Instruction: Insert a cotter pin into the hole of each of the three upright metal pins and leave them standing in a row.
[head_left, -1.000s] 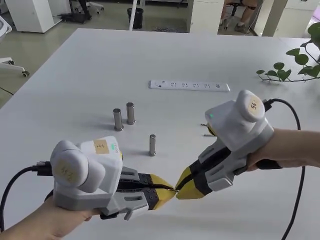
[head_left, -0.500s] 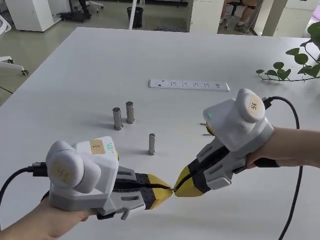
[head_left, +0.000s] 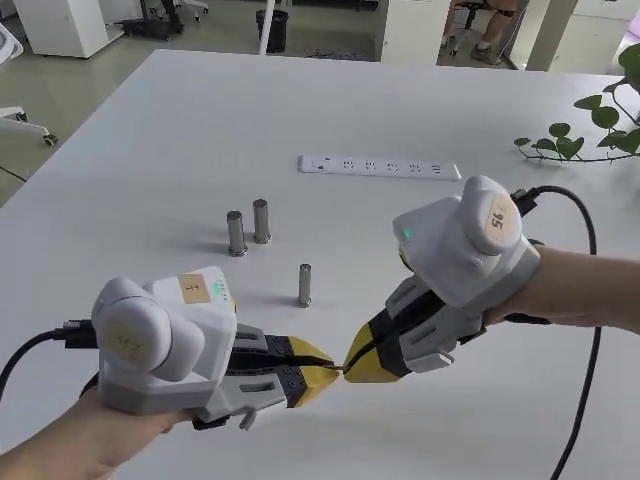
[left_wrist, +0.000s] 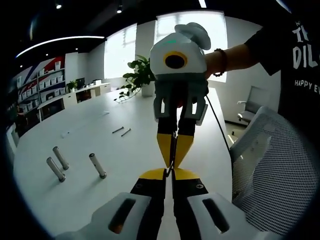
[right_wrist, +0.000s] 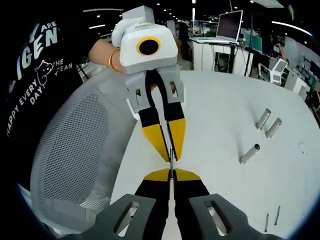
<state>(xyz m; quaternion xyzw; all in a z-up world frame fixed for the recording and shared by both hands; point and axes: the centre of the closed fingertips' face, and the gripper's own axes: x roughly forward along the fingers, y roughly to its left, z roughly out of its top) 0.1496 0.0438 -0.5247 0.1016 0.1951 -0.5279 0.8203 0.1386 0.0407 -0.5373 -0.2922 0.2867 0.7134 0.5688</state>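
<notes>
Chair: a grey mesh chair (right_wrist: 70, 145) is seen closest to the person, behind the left gripper in the right gripper view.
Left gripper: the left gripper (head_left: 325, 368) is held low over the near edge of the counter (head_left: 150, 150). Its yellow jaws are pressed together, tip to tip with the other gripper.
Right gripper: the right gripper (head_left: 350, 367) is held just to the right, tilted down toward the left one. Its jaws are pressed together too. In the head view, its big white body hides a patch of counter behind it.
Lone metal pin: one metal pin (head_left: 305, 284) is stood upright on the counter, just past the jaw tips.
Pair of metal pins: two more metal pins (head_left: 236, 232) are stood upright side by side, farther back and to the left. The three are not lined up in a row.
Loose thin pins: two thin pins (left_wrist: 118, 130) are laid flat on the counter past the metal pins.
Power strip: a white power strip (head_left: 380, 167) is laid flat farther back.
Plant: a leafy plant (head_left: 590, 130) is seen at the far right edge.
Cotter pin: a thin cotter pin (right_wrist: 170, 161) is pinched at one end by the right jaws and at the other end by the left jaws. It is held above the counter, near the lone metal pin but not touching it.
</notes>
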